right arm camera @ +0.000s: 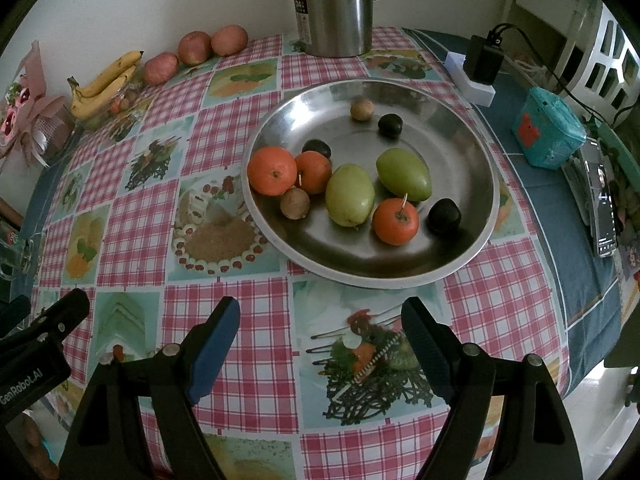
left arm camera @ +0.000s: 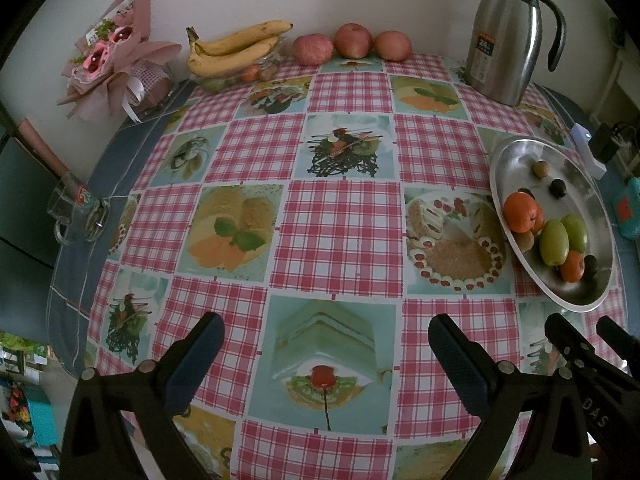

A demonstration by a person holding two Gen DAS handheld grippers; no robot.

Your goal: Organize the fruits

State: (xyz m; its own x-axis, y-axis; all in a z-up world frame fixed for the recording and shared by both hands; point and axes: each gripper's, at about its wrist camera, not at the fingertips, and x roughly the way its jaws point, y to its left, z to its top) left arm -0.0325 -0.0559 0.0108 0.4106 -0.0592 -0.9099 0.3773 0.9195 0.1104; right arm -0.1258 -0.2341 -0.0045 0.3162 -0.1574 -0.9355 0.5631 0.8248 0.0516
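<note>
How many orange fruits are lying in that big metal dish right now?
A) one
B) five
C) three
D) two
C: the metal dish holds three orange fruits, two touching at its left side and one nearer the front, among green and dark fruits.

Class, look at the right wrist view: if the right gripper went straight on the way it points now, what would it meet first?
Probably the checked, picture-printed tablecloth: the open right gripper points steeply down, with nothing between its jaws. The round steel plate of fruit lies just beyond, though depth is unclear.
</note>
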